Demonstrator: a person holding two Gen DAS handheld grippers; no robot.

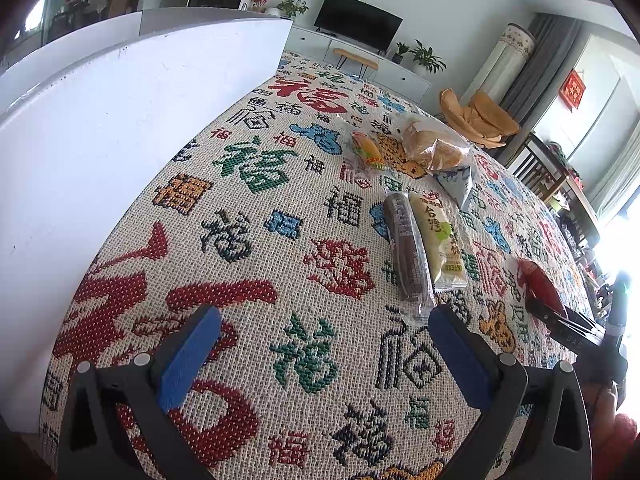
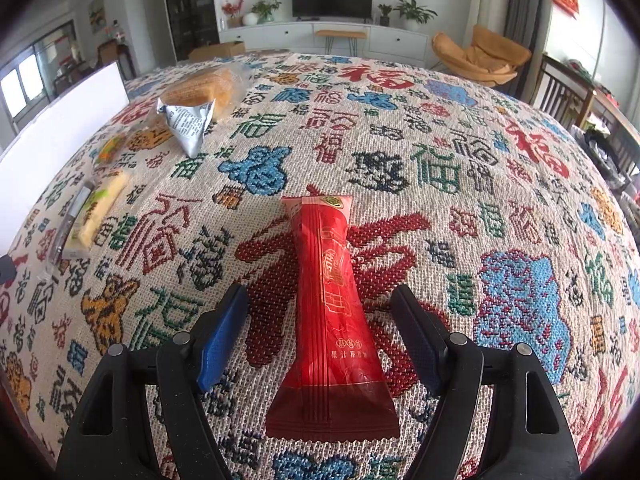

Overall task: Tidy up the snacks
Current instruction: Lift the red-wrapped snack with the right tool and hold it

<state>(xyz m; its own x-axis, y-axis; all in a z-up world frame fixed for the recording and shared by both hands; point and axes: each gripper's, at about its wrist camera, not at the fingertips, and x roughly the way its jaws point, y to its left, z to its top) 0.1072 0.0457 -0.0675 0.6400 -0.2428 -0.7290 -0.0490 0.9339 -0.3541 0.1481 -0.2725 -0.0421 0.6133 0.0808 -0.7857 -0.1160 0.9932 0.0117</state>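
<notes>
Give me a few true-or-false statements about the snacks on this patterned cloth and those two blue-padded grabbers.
1. The long red foil snack packet lies between the right gripper fingers, unclamped. True.
2. The left gripper grips the dark brown wrapped snack stick. False: it is open and holds nothing; the stick lies beyond it.
3. The pale yellow-green packet lies beside the brown stick. True.
4. The silver triangular pouch sits inside the white box. False: it lies on the woven patterned tablecloth.
</notes>
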